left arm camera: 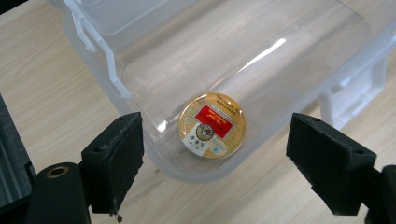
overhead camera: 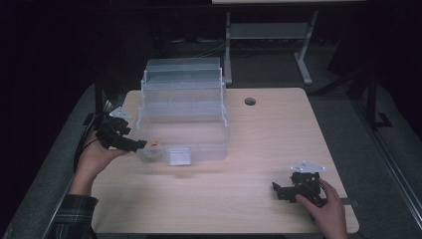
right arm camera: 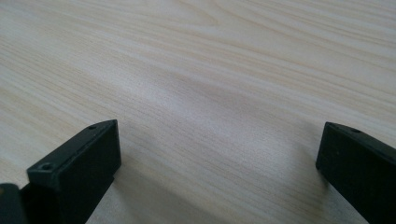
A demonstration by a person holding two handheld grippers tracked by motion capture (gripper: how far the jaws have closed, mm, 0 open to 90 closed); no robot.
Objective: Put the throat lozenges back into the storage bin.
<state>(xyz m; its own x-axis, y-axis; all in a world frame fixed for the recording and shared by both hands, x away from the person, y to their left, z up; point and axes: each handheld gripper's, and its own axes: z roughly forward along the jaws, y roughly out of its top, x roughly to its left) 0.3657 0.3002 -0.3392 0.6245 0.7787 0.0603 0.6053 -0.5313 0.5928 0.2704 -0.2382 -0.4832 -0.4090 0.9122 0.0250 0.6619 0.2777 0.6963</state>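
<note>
A: On the left?
B: Left gripper (overhead camera: 141,144) held at the near-left corner of a clear plastic box (overhead camera: 181,107), jaws spread wide, gripping nothing.

A: Anything inside the box?
B: A small round gold tin (left arm camera: 212,125) with a red label, lying flat on the box floor in that near-left corner, seen between the open jaws in the left gripper view.

A: Middle of the scene?
B: Pale wooden table (overhead camera: 249,199), with the box's white latch (overhead camera: 179,156) facing the near edge.

A: And the right?
B: Right gripper (overhead camera: 277,190) resting low near the table's near-right corner, well apart from the box, jaws wide open and empty over bare wood.

A: Risks from here?
B: Probably a jaw catching the box wall or rim and shoving the light box across the table; possibly the flat tin slipping from the pads, tucked so close to the corner.
</note>
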